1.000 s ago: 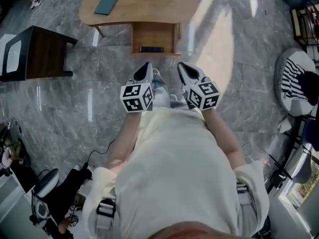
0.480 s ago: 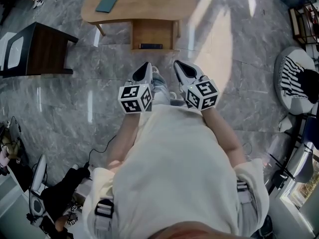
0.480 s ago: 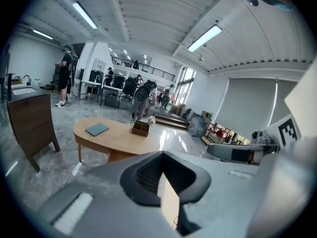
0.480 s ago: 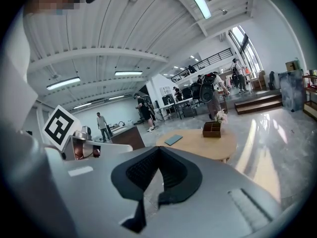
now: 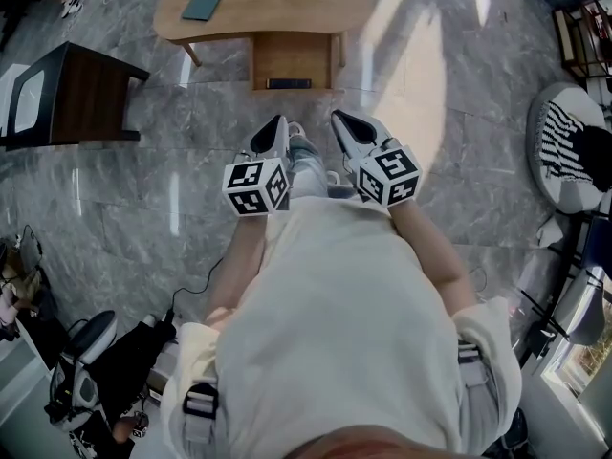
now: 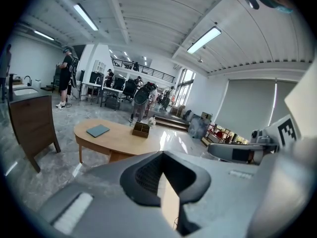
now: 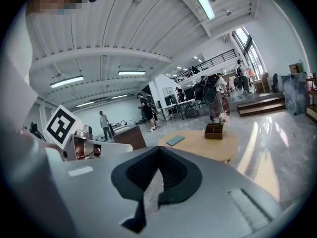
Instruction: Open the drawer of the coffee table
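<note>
Drawer (image 5: 292, 62) sticks out from the near edge of the coffee table (image 5: 268, 8), with a dark strip (image 5: 290, 83) on its front. Left gripper (image 5: 277, 125) and right gripper (image 5: 338, 120): fingers fully closed, nothing held. Both are side by side in front of the person, well apart from the drawer.

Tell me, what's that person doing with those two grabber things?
A person stands holding the left gripper and the right gripper out in front, both shut and empty. They point toward the wooden coffee table ahead, touching nothing. The drawer under the tabletop looks pulled out toward the person, though I can't be sure.
</note>
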A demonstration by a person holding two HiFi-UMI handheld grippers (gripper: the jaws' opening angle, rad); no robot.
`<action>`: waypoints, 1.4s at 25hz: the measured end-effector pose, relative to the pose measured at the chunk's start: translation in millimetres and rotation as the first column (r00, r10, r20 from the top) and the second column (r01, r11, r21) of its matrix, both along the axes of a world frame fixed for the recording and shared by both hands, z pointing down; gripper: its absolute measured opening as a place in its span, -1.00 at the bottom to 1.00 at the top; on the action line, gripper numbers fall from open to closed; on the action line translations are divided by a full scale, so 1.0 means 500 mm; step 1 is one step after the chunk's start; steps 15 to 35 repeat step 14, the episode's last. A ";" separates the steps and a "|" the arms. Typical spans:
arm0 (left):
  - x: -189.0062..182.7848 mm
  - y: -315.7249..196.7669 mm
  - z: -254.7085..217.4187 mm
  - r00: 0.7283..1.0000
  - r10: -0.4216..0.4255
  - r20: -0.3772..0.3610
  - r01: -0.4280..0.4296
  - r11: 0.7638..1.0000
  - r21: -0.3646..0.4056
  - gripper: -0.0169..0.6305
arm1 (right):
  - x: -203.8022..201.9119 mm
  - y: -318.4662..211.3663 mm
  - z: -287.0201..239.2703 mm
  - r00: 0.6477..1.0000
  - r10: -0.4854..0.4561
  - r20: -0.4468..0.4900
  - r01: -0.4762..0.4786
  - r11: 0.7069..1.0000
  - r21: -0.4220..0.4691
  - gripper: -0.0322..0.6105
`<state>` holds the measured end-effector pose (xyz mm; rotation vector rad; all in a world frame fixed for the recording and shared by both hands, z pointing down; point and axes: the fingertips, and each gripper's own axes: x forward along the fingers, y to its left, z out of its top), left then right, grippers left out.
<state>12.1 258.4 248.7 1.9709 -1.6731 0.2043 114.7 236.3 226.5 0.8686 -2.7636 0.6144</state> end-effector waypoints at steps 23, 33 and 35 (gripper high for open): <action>0.017 0.002 0.002 1.000 -0.001 -0.003 0.001 1.000 0.008 -0.95 | 0.017 0.001 -0.002 1.000 0.019 0.003 -0.019 1.000 0.011 -0.90; 0.017 0.002 0.002 1.000 -0.001 -0.003 0.001 1.000 0.008 -0.95 | 0.017 0.001 -0.002 1.000 0.019 0.003 -0.019 1.000 0.011 -0.90; 0.017 0.002 0.002 1.000 -0.001 -0.003 0.001 1.000 0.008 -0.95 | 0.017 0.001 -0.002 1.000 0.019 0.003 -0.019 1.000 0.011 -0.90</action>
